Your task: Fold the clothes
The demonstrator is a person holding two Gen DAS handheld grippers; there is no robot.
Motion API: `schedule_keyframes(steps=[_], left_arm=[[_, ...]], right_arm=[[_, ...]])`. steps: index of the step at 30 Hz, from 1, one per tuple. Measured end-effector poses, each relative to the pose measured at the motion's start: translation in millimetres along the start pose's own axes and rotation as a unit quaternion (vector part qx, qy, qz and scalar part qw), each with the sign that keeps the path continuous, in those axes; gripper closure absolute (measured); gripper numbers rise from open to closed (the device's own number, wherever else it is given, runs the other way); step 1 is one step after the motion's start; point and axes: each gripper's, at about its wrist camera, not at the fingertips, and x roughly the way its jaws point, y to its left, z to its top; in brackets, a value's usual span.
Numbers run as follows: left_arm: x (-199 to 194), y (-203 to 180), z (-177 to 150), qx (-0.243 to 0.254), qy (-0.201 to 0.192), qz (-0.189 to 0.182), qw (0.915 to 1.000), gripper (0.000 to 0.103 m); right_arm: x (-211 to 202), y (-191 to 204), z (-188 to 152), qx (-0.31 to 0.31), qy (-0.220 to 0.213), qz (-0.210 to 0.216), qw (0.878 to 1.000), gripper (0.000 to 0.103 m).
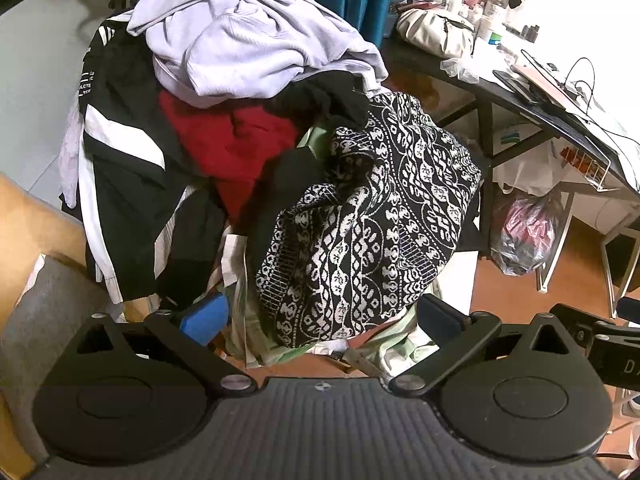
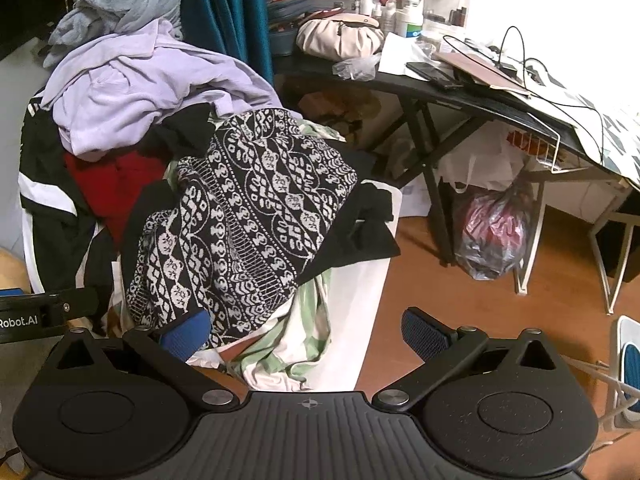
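**Both grippers spread wide above an unsorted heap of clothes**

A black-and-white patterned knit garment (image 1: 368, 220) lies crumpled at the front of a mixed heap of clothes, and everything else is placed from it. Behind it and to its left sits a rumpled dark red garment (image 1: 228, 140); above that, at the back of the heap, a pale lilac soft top (image 1: 248, 40) is bunched up. Left of the patterned knit hangs a black jacket with white stripes (image 1: 120, 160). Beneath its near edge a pale green and white striped cloth (image 2: 288, 336) spills out over a white surface (image 2: 360, 300). A plain black cloth (image 2: 368, 224) pokes out from its right side.

The left gripper (image 1: 320, 316) hangs over the near edge of the patterned knit, tilted downward, its jaws fully apart; the fabric lies between the blue pads, but nothing is gripped. The right gripper (image 2: 308, 336) is just as wide open and empty, its left pad close against the knit's lower edge, its right pad over the wooden floor (image 2: 480, 320).

To the right of the patterned knit stands a black folding table (image 2: 424, 92) crowded with bottles, cables and a cream fabric bag (image 2: 340, 40); a clear plastic bag (image 2: 492, 232) rests on the floor under it.
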Motion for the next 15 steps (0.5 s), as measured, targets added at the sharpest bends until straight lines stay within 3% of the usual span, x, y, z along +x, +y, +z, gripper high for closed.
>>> schedule_keyframes(steps=[15], left_arm=[[-0.7, 4.0, -0.2, -0.013, 0.000, 0.012, 0.9998, 0.001]], right_arm=[[1.8, -5.5, 1.3, 0.005, 0.004, 0.005, 1.000, 0.001]])
